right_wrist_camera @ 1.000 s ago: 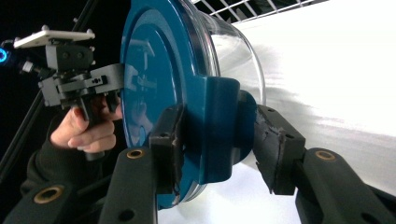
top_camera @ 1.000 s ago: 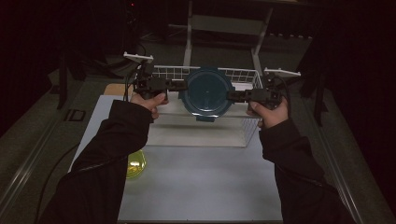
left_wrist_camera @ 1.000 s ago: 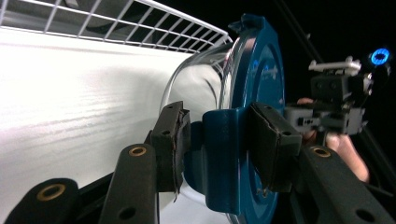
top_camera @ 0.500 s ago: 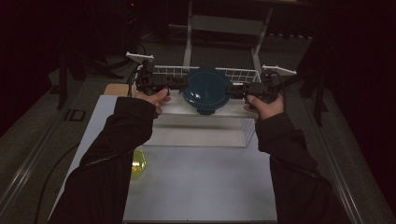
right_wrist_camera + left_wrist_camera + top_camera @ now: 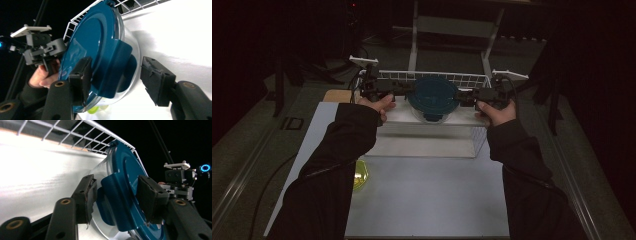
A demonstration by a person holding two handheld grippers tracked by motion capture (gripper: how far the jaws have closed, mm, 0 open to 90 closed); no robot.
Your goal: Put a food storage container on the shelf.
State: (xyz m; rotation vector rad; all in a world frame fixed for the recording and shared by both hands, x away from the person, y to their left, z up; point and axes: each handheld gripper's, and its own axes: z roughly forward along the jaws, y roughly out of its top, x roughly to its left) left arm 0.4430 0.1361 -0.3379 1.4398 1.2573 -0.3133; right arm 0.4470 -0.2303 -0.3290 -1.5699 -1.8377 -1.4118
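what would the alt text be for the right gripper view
A round clear container with a blue lid sits tipped on edge between the right claw, its latch tab between two black jaws that have just been opening, with a gap at the right pad. Behind it are a white wire basket and the other hand.

Lidded container (image 5: 432, 97) sits in wire basket (image 5: 472, 80).

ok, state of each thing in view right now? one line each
round clear container with blue clip lid: lid on, resting inside the basket, a side clip between each gripper's jaws
left gripper: jaws just opening, pads off the lid clip
right gripper: jaws just opening, gap to the clip
white wire basket: upright on the table, holding the container
small yellow object: on the table, partly hidden by the left sleeve
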